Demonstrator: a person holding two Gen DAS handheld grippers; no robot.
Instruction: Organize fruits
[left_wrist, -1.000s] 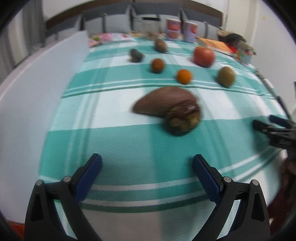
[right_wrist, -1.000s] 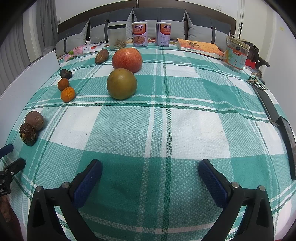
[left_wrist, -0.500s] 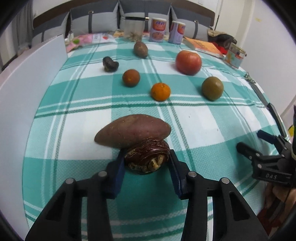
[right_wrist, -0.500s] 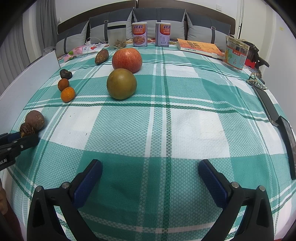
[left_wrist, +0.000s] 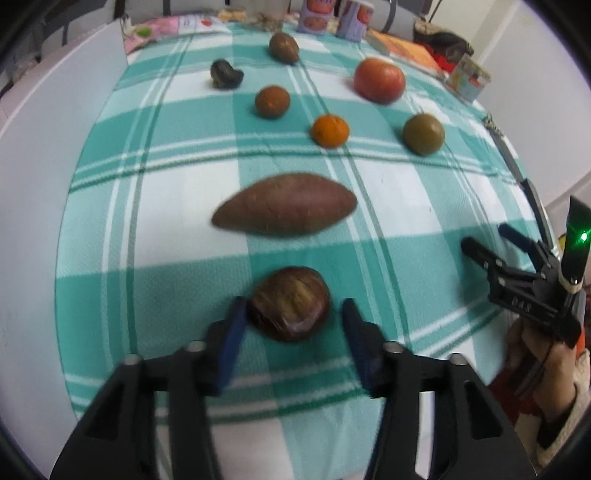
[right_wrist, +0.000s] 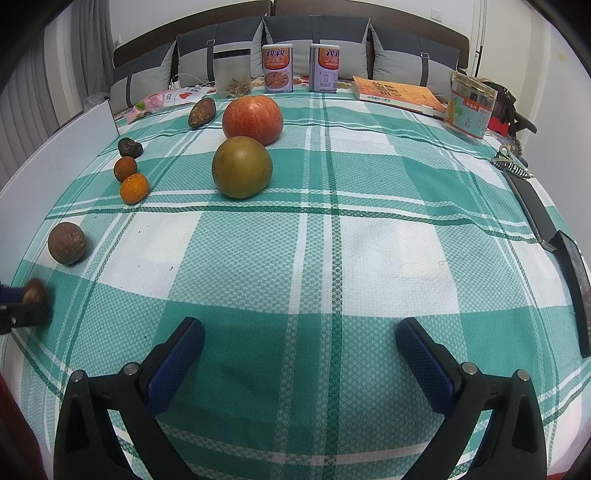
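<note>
On the green-and-white checked cloth (left_wrist: 177, 258), a dark brown wrinkled fruit (left_wrist: 290, 302) lies between the blue pads of the left gripper (left_wrist: 291, 328) — its jaws have just been opening, and the right pad now stands clear of the fruit while the left pad sits at its edge. Just beyond lies a sweet potato (left_wrist: 284, 205); farther back are an orange (left_wrist: 330, 130), a green-brown round fruit (left_wrist: 423, 134) and a red apple (left_wrist: 379, 80). Off to the side, the right gripper (right_wrist: 299, 354) hovers over bare cloth — jaws wide apart, nothing between them.
</note>
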